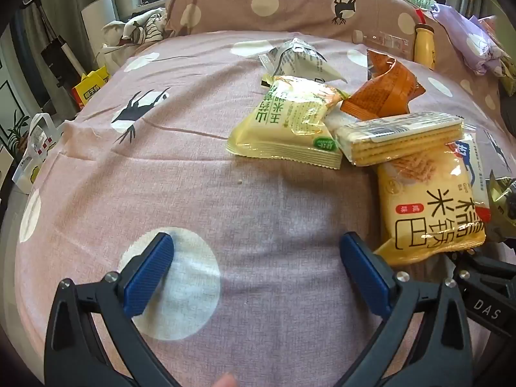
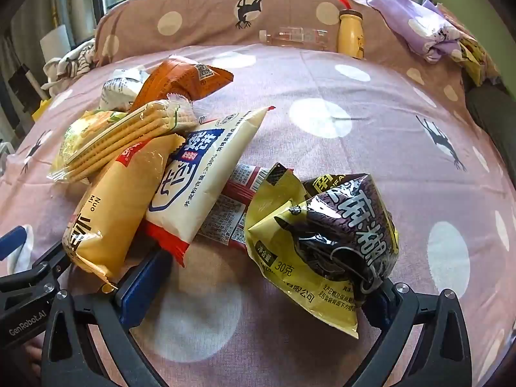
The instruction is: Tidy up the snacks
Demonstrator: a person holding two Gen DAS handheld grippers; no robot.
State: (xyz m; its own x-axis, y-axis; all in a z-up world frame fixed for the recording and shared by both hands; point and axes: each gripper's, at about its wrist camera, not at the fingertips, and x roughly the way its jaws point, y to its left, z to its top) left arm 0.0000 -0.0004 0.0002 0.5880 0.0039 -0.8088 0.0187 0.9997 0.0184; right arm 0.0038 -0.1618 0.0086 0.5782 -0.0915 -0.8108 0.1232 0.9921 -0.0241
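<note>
Both grippers hung spread to their widest over the bed (image 1: 96, 167), gripping nothing. The left gripper (image 1: 258, 271) framed only bare pink sheet and a white dot; the snack pile lay ahead and to its right, the orange-yellow rice snack pack (image 1: 432, 206) just beside its right finger, its long axis running away from the camera. The right gripper (image 2: 264, 290) sat far closer to the heap: the black-and-yellow 30-gram sachet (image 2: 325, 242) lay over its right finger, and the orange-yellow pack (image 2: 116, 206) and the white-and-blue packet (image 2: 200, 174) reached its left finger, though contact could not be judged. That put the right hand nearer any first pick. Only the right wrist view showed the sachet whole and a red packet (image 2: 238, 193) beneath; only the left showed the pale yellow pack (image 1: 287, 122) in full.
</note>
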